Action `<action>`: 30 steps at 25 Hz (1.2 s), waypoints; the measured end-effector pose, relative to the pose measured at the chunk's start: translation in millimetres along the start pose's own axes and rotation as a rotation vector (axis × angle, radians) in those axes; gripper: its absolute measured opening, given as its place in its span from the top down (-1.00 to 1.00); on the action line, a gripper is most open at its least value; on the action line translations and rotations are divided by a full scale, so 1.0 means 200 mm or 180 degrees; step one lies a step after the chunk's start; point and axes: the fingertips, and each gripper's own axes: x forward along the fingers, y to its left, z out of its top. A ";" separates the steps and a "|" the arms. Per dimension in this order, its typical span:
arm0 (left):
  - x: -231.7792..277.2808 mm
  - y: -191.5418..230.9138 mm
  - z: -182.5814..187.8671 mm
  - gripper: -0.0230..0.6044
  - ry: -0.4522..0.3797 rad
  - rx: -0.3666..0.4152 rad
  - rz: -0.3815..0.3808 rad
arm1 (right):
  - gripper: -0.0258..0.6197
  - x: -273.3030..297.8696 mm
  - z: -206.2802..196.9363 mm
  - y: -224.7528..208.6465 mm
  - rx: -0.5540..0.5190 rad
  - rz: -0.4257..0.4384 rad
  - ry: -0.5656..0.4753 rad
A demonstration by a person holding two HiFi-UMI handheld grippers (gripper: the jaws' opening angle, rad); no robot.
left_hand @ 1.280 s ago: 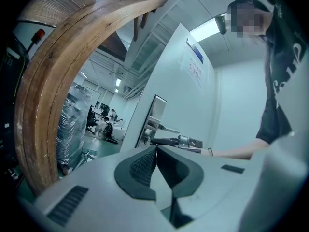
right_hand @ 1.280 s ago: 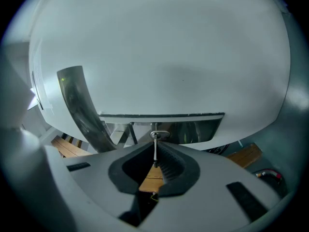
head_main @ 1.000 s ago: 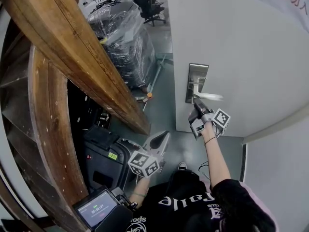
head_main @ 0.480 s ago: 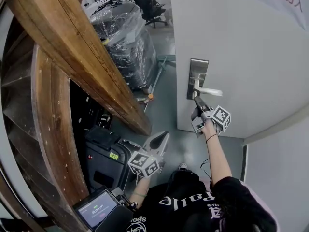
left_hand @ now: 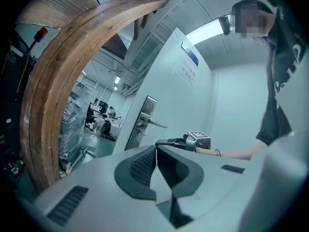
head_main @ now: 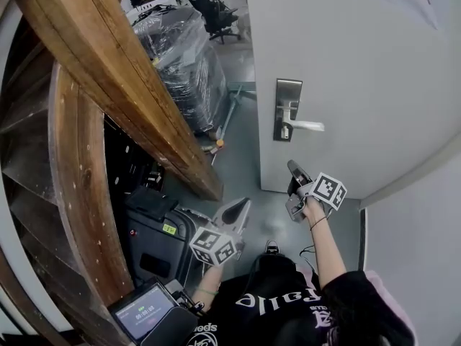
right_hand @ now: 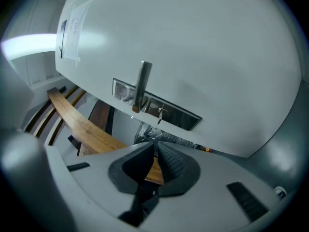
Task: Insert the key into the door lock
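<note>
**Inspector:** Right gripper (right_hand: 155, 148), state of the jaws?

**Assessor:** Closed. The pads meet at the tips with nothing gripped between them. It touches nothing.

**Inspector:** Left gripper (left_hand: 156, 152)?

**Assessor:** Also closed and empty. The head view places it low, near the person's body and well apart from the door (head_main: 374, 71).

**Inspector:** Where is the key?

**Assessor:** Not in either gripper. A small key (right_hand: 161, 113) stands out of the lock (right_hand: 179, 116), just beside the base of the handle (right_hand: 143, 83). In my judgement it is already seated, though it is too small to tell how deep.

**Inspector:** How does it lie from the jaws?

**Assessor:** Straight ahead of the right jaws and slightly above their tips in that gripper's view, with a clear gap between. The key's long axis sticks out from the door face, roughly back toward the gripper. The lock plate's long axis runs across that view. In the head view the right gripper sits below the lock (head_main: 287, 107), tips aimed up at it.

**Inspector:** Nearer arm?

**Assessor:** The right, plainly. To work the key further, its jaws would have to part first.
</note>
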 end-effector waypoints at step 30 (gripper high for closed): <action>-0.87 -0.77 -0.50 0.90 0.0403 -0.0143 -0.0723 | 0.84 -1.31 -1.27 0.40 -0.1016 -0.0701 0.0369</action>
